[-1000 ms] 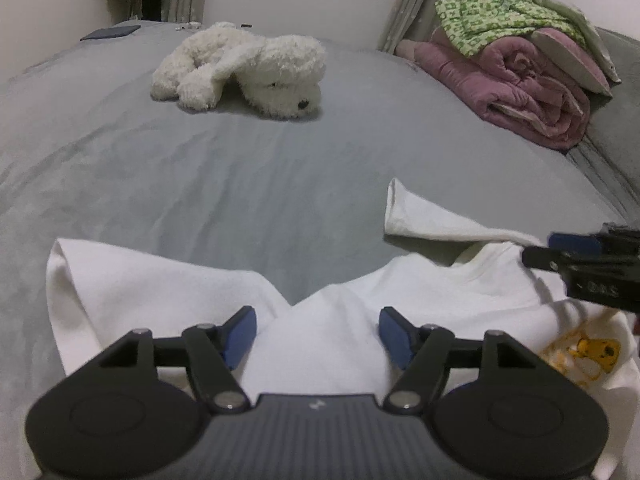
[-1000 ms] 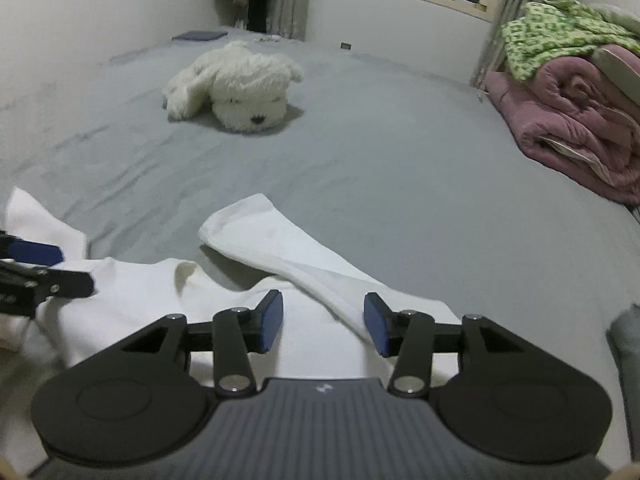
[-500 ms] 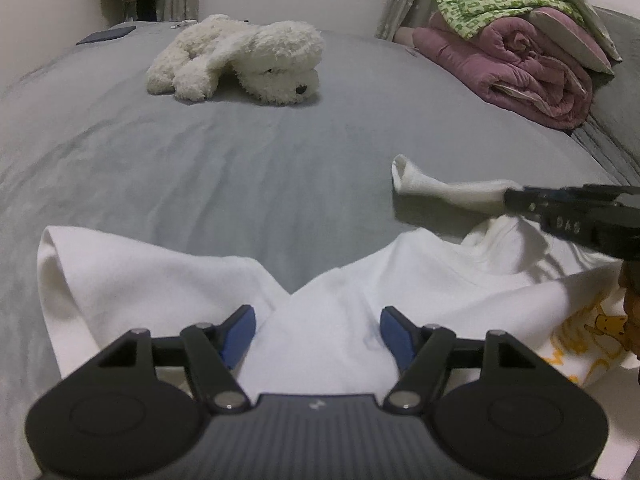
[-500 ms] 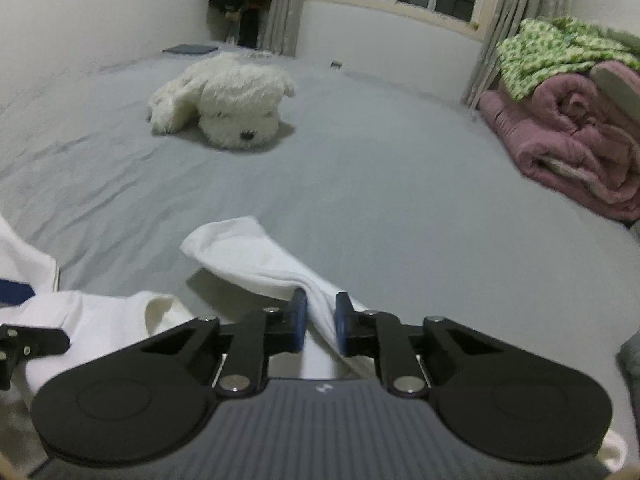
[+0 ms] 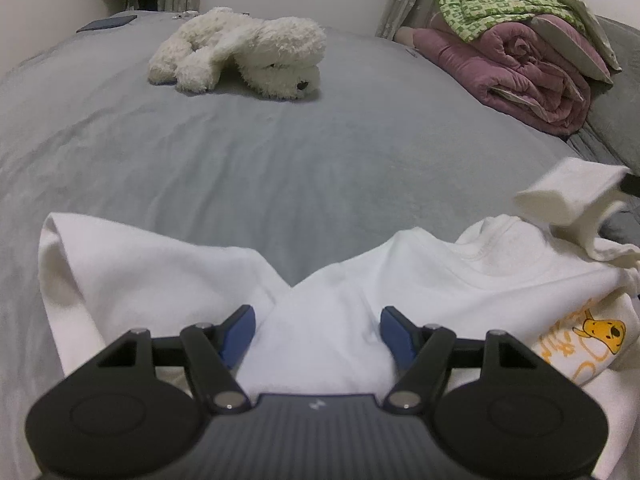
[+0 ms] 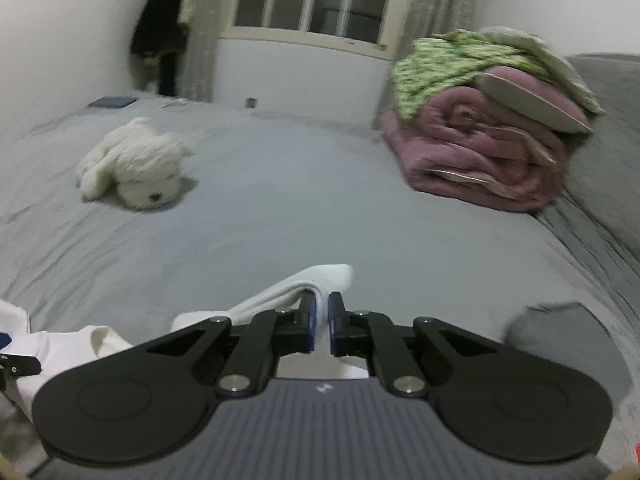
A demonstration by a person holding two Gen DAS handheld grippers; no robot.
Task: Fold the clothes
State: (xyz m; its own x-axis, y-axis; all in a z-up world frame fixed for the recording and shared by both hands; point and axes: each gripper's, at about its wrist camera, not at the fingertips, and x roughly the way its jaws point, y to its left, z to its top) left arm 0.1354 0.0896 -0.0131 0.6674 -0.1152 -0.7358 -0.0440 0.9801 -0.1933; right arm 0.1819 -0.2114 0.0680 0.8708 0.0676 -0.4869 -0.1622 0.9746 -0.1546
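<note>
Folding barely started: white shirt [image 5: 400, 280] lies spread on the bed [image 5: 280, 168], no fold done yet. Right hand-held gripper [image 6: 320, 320] has just closed, clenched on the sleeve [image 6: 304, 284] ahead of it, sleeve raised. Left hand-held gripper [image 5: 318, 332] released, straddling the shirt. Only the left view shows the yellow print [image 5: 600, 328]; only the right shows the pinch.

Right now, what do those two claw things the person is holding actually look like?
Both look alike. The left claw and the right claw each have a dark grey ribbed body with a small white logo, two round black discs at the sides, and black jointed arms with silver pivot pins. The fingers end in blue pads. No cables, hands or sleeves show.
</note>
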